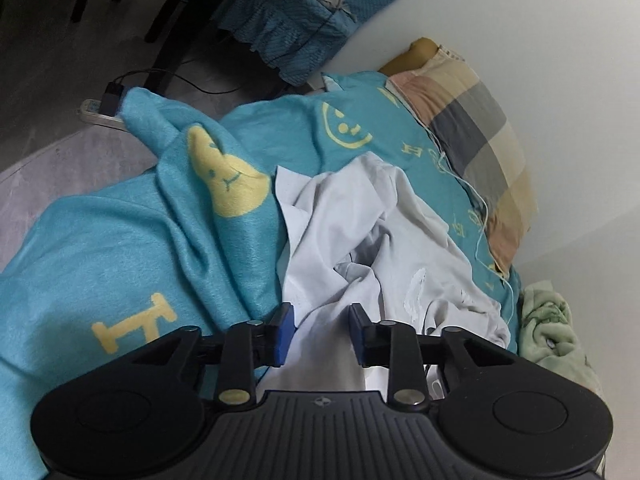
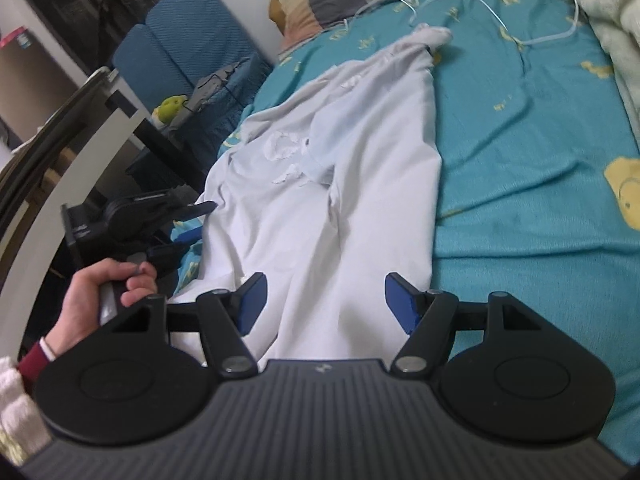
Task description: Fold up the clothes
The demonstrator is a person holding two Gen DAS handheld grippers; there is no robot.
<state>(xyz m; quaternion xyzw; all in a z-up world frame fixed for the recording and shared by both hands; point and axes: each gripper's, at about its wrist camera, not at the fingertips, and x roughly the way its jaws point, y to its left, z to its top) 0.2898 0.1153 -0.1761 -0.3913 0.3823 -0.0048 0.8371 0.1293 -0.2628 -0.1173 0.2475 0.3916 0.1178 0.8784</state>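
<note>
here the white garment (image 2: pixel 320 184) lies rumpled, lengthwise on the bed (image 2: pixel 520 184) at frame centre. both grippers (image 1: pixel 322 334) (image 2: pixel 324 304) hover over its near end, jaws wide, holding nothing; likely smoothing or gripping an edge.

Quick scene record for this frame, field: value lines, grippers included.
surface: bed with teal sheet, yellow prints
garment: white garment, crumpled, unfolded, lying lengthwise on the sheet
left gripper: open, fingers over the garment's near edge, nothing clamped
right gripper: open, fingers either side of the garment's near end, not closed on it
hand: holds the left gripper's handle
pillow: checked, at the bed's far end
cable: thin white, loose on the sheet near the pillow
blanket: pale green, at the bed's edge
</note>
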